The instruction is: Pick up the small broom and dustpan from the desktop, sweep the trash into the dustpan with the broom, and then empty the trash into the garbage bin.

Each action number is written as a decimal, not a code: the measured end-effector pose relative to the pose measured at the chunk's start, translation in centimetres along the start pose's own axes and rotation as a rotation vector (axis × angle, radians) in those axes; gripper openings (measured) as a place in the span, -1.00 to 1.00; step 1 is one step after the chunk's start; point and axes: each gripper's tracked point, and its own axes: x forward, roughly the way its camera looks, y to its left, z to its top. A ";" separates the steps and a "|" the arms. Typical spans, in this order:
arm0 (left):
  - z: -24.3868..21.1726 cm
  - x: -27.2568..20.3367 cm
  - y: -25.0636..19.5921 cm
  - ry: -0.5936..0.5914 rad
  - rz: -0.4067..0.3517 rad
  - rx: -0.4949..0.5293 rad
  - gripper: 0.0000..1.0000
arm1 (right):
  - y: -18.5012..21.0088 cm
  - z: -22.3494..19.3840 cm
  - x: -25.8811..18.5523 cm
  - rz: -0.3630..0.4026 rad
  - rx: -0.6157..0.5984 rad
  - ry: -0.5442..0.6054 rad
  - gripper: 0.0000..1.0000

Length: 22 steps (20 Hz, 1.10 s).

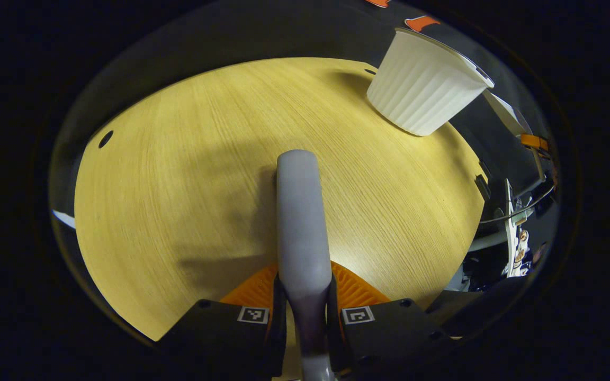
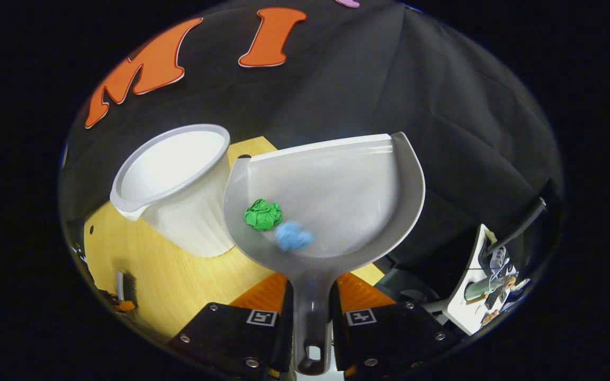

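Now: dustpan raised beside the bin, trash in the pan

Right gripper [image 2: 310, 317] is clamped on the dustpan's handle, both fingers pressing its sides. Dustpan [image 2: 331, 196] is held up off the wooden desktop [image 2: 178, 275], its scoop right next to the white ribbed garbage bin [image 2: 178, 185]; whether they touch, I cannot tell. Two paper wads lie in the pan: a green one [image 2: 263, 214] and a blue one [image 2: 293, 236], the blue blurred, probably rolling. Judging by the lift and the nearness to the bin's open mouth, the pan is held so for tipping the trash in.

Left gripper [image 1: 305, 312] is closed on a grey handle [image 1: 299, 222], likely the small broom's; bristles are not visible. It points out low over the desktop, with the bin standing at upper right, apparently parked clear of the pour.

Writing: none legible on the bin, pan or handle. Square black-and-white markers sit on both grippers; no brand is readable.
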 end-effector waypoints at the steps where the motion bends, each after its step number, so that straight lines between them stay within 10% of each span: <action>1: -0.2 -0.6 0.1 0.000 0.007 -0.013 -0.29 | -0.3 1.0 0.1 0.001 -0.018 -0.028 -0.34; 22: 11.5 -23.0 11.7 -0.016 0.130 -0.217 -0.28 | 4.0 10.7 -0.6 0.021 -0.472 -0.456 -0.34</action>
